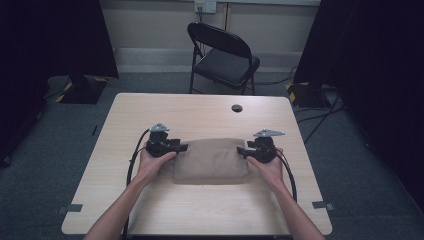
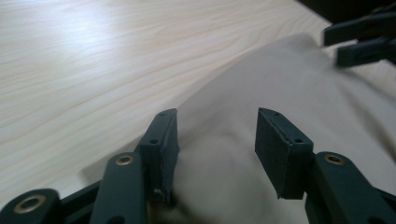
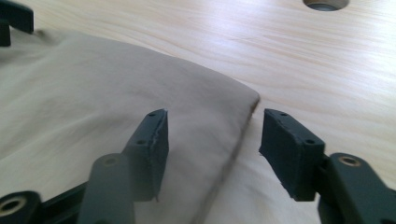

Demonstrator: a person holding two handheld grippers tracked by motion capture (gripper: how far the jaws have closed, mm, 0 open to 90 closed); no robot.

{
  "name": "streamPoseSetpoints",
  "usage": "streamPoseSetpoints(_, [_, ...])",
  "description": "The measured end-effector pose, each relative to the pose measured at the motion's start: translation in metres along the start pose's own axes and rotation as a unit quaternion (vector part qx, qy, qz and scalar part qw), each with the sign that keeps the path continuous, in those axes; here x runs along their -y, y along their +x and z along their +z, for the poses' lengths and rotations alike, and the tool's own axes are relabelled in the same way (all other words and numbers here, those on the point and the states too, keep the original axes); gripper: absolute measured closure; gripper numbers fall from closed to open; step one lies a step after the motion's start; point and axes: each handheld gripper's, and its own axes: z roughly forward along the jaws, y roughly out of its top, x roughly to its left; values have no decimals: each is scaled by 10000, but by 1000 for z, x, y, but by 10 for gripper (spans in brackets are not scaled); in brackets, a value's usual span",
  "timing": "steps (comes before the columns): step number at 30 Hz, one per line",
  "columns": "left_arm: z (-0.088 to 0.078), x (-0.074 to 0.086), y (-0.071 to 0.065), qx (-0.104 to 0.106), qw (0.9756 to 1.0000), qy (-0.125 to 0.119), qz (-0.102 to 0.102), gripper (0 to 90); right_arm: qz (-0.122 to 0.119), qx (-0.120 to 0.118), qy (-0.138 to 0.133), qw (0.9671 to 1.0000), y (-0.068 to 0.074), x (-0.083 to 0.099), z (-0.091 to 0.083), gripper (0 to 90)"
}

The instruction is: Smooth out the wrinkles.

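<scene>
A folded beige cloth [image 1: 212, 161] lies on the wooden table [image 1: 200, 115], near its middle. My left gripper [image 1: 181, 147] sits at the cloth's left end, open, its jaws straddling the cloth's far left corner [image 2: 219, 126]. At the right end, my right gripper [image 1: 241, 150] is open too, with the cloth's right edge [image 3: 233, 140] running between its jaws. In the left gripper view the right gripper's jaws [image 2: 362, 39] show at the top right. The cloth [image 3: 93, 102] is smooth with soft wrinkles.
A round cable hole [image 1: 237, 108] is in the table beyond the cloth. A black folding chair [image 1: 222, 55] stands behind the table. Black curtains and stands flank both sides. Bare tabletop lies in front of and behind the cloth.
</scene>
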Motion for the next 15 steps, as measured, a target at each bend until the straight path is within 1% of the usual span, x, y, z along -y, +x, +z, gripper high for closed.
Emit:
streamPoseSetpoints(1, [-5, 1, -1, -60, 10000, 43, 8, 467, 1, 27, -81, 10000, -1, 2, -6, 391])
streamPoseSetpoints(2, [-11, 0, -3, -139, 9999, 91, 42, 448, 1, 53, -92, 9999, -2, 3, -12, 375])
streamPoseSetpoints(4, [-23, 0, -8, -262, 9996, 49, 81, 416, -24, 76, -97, 9999, -4, 6, -24, 356])
streamPoseSetpoints(5, [-29, -1, -10, -296, 9995, 18, 123, 394, -38, 100, -104, 9999, -5, 8, -29, 342])
streamPoseSetpoints(6, [-33, 0, -11, -288, 9995, 11, 163, 369, 4, 142, -133, 9998, -9, 11, -39, 311])
streamPoseSetpoints(8, [-41, 4, -12, -290, 9994, 66, 173, 335, 39, 215, -161, 9996, -11, 16, -49, 281])
streamPoseSetpoints(9, [-47, 10, -11, -338, 9991, 148, 194, 335, 41, 233, -160, 9996, -12, 19, -53, 265])
streamPoseSetpoints(10, [-47, 10, -11, -338, 9991, 148, 194, 327, 41, 246, -144, 9996, -13, 22, -57, 253])
streamPoseSetpoints(11, [-52, 16, -9, -433, 9987, 210, 171, 320, 39, 280, -121, 9995, -14, 25, -61, 241])
streamPoseSetpoints(12, [-52, 16, -9, -433, 9987, 210, 171, 313, 62, 287, -88, 9995, -15, 29, -64, 225])
streamPoseSetpoints(13, [-54, 18, -8, -489, 9983, 246, 201, 304, 66, 347, -10, 9994, -15, 32, -66, 203])
streamPoseSetpoints(14, [-58, 22, -4, -521, 9980, 329, 135, 298, 61, 377, 17, 9993, -16, 36, -70, 198])
streamPoseSetpoints(15, [-58, 22, -4, -521, 9980, 329, 135, 286, 61, 377, 17, 9993, -16, 36, -70, 198])
